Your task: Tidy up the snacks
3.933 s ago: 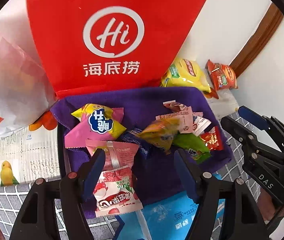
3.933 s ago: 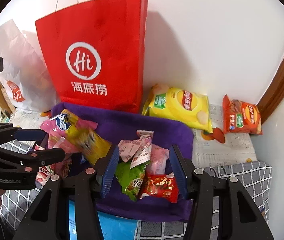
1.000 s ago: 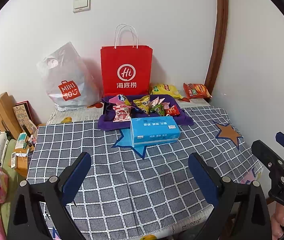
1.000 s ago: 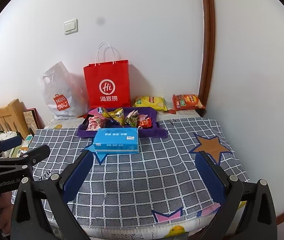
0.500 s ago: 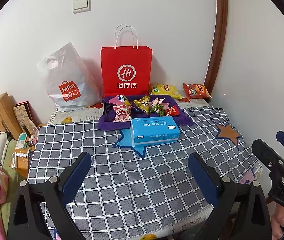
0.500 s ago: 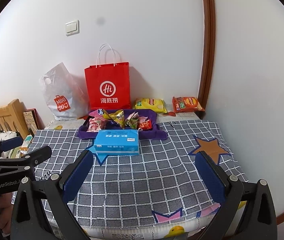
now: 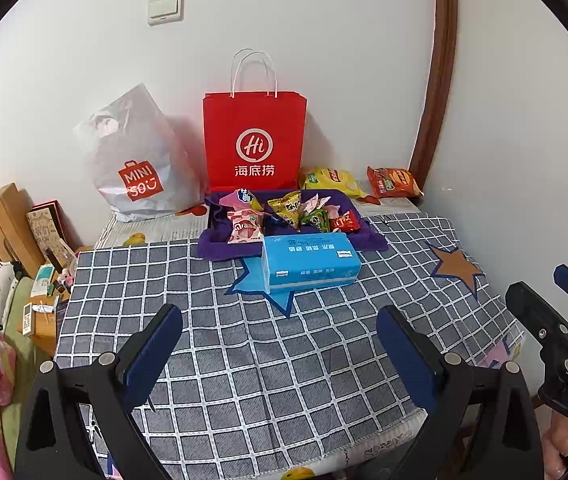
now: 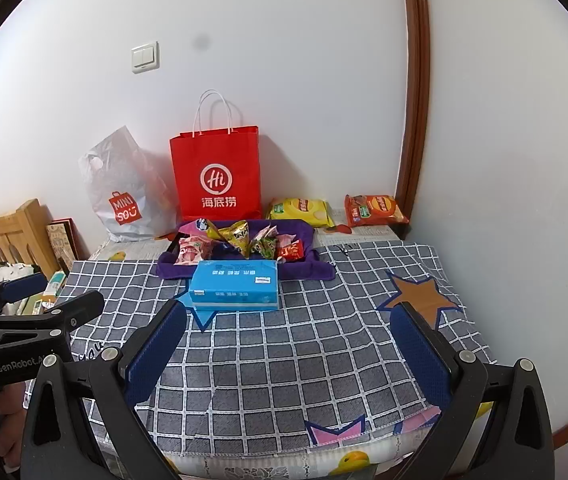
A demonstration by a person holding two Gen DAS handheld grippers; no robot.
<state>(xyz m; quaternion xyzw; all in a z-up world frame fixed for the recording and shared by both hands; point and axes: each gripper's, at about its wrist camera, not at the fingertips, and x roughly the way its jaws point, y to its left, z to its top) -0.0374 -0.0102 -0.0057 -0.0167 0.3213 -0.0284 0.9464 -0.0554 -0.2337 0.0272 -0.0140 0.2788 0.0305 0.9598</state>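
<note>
White plastered walls (image 8: pixel 303 60), light switch (image 8: pixel 145 57) on the back wall, brown wooden trim (image 8: pixel 415 80) running up the corner on the right. Table under a grey checked cloth (image 7: pixel 276 360) with star patches. Wooden furniture (image 7: pixel 2 220) at left, cluttered with small items beside it; lighting even.

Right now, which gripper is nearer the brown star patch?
Right. The right gripper hangs just short of the brown star patch; the left gripper sits well to its left.
</note>
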